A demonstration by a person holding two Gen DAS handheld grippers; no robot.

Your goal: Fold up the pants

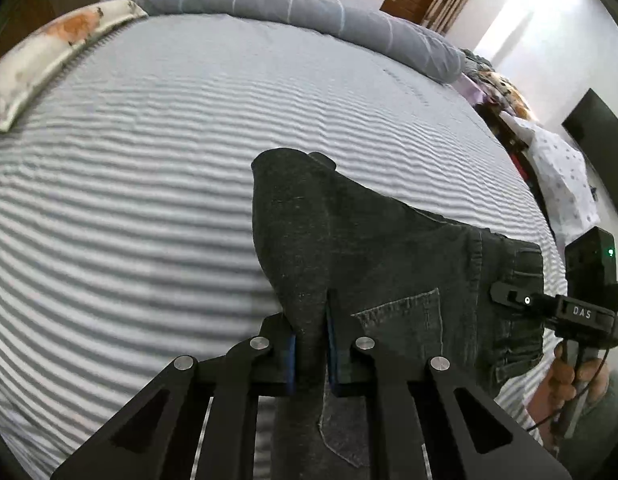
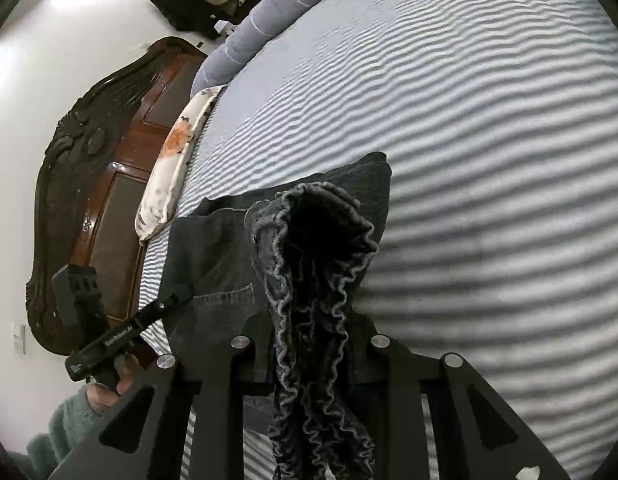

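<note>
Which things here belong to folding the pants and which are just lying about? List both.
Part of the job:
dark jeans, pinched at both ends
left gripper, shut on the jeans
right gripper, shut on the frayed hem
striped bed sheet, the folding surface

Lying about:
floral pillow
rolled grey blanket
carved headboard

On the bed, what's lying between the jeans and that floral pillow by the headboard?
Nothing: only bare striped sheet runs from the jeans to the floral pillow. The left wrist view shows it best; the right wrist view agrees.
</note>
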